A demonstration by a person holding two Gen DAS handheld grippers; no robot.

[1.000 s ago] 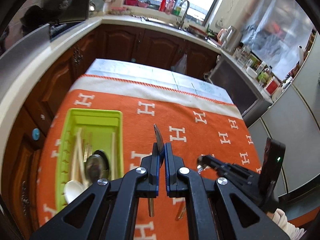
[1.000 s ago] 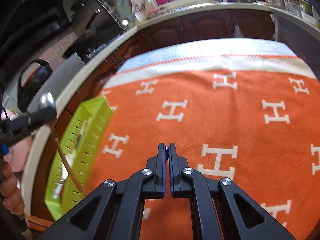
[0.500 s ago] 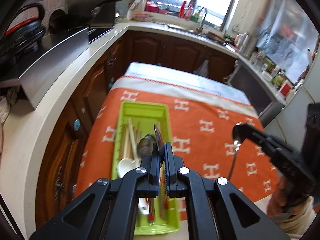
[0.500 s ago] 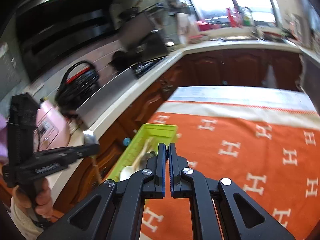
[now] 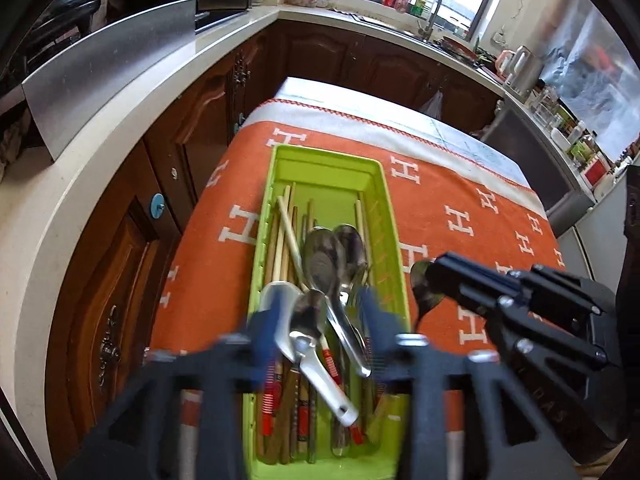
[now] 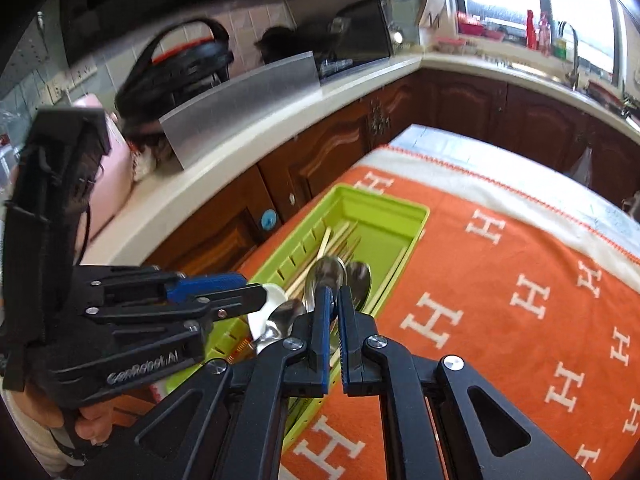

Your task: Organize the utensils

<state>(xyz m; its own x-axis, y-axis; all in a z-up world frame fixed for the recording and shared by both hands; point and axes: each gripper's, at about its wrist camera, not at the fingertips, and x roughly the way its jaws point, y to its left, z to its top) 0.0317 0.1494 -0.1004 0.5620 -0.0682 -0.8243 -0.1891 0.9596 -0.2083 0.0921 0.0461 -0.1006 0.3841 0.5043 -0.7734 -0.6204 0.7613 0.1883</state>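
A lime-green tray (image 5: 276, 184) (image 6: 380, 200) on the orange cloth holds chopsticks, several metal spoons and a white spoon (image 5: 328, 388). My left gripper (image 5: 320, 316) (image 6: 256, 292) hovers over the tray's near half, its jaws blurred and opening. A metal spoon (image 5: 310, 316) (image 6: 282, 316) lies loose between them over the pile, with neither pad touching it. My right gripper (image 5: 438, 276) (image 6: 335, 304) is just right of the tray. It is shut on another metal spoon (image 5: 420, 280), whose bowl sticks out past the fingertips. In the right wrist view that spoon is almost hidden between the pads.
The orange cloth with white H marks (image 5: 460, 184) covers the table to the right of the tray. A pale counter (image 5: 120, 128) over dark wooden cabinets (image 5: 208, 132) runs along the left and back. A person's hand (image 6: 92, 424) grips the left tool.
The left gripper came over the tray and sank, then its jaws spread and let go of the spoon. The right gripper swung left toward the tray, still holding its spoon.
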